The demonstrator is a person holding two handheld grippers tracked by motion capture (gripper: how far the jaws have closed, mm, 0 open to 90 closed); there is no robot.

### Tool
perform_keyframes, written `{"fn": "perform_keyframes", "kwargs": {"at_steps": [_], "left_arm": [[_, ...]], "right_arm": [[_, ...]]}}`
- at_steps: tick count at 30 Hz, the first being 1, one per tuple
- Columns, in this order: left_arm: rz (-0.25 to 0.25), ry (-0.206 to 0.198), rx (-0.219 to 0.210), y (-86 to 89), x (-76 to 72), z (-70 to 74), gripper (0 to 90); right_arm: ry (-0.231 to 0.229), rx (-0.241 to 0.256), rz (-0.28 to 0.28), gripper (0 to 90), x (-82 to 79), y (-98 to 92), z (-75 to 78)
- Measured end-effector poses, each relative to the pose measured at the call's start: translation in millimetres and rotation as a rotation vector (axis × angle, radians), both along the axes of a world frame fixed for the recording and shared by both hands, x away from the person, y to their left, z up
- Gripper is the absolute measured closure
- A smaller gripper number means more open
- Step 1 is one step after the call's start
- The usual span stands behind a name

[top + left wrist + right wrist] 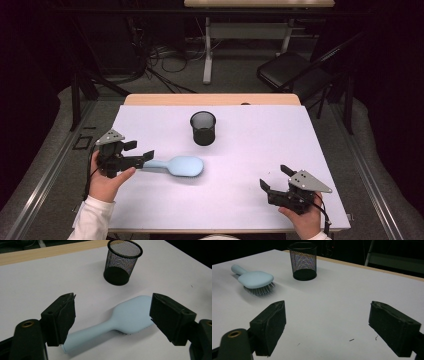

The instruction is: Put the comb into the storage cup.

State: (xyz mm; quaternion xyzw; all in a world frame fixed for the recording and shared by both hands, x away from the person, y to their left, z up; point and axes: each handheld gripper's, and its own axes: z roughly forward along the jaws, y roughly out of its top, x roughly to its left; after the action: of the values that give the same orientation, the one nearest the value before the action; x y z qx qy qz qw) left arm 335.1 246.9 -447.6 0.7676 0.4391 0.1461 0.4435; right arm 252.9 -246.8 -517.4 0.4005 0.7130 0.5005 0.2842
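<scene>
A light blue hairbrush [179,166] lies bristles down on the white table cover [250,150], its handle pointing left. My left gripper [141,151] is open at the handle's end. In the left gripper view the left gripper [113,298] has its jaws wide apart, and the hairbrush [125,317] lies under the gap, its handle tip near one jaw; I cannot tell if they touch. A black mesh cup [203,128] stands upright behind the brush. My right gripper [275,176] is open at the front right, holding nothing. The right gripper view has the right gripper [327,305], hairbrush [255,278] and mesh cup [303,261].
The wooden table edge [210,99] shows beyond the white cover. A folding chair [292,72] and another table's legs [207,55] stand on the floor behind. Bare cover lies between the two grippers.
</scene>
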Motion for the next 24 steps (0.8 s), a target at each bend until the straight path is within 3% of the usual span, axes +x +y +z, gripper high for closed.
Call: {"fn": "perform_keyframes", "kwargs": {"at_steps": [8, 10, 15, 24], "left_arm": [[0.01, 0.02, -0.007, -3.8, 12.5, 5.0, 21.2], [0.002, 0.022, -0.009, -4.9, 15.1, 6.9, 27.7], [0.012, 0.025, 0.012, -9.7, 20.5, 9.8, 28.0], [0.039, 0.029, -0.025, -12.1, 29.8, 5.9, 29.6]], "right_arm": [[0.003, 0.0, 0.0, 13.9, 0.3, -0.1, -0.5], [0.005, 0.003, 0.002, 13.9, 0.4, -0.2, -0.6], [0.008, 0.002, 0.004, 14.0, 0.8, -0.3, -0.9], [0.003, 0.001, 0.004, 14.0, 1.4, -0.4, -1.5]]}}
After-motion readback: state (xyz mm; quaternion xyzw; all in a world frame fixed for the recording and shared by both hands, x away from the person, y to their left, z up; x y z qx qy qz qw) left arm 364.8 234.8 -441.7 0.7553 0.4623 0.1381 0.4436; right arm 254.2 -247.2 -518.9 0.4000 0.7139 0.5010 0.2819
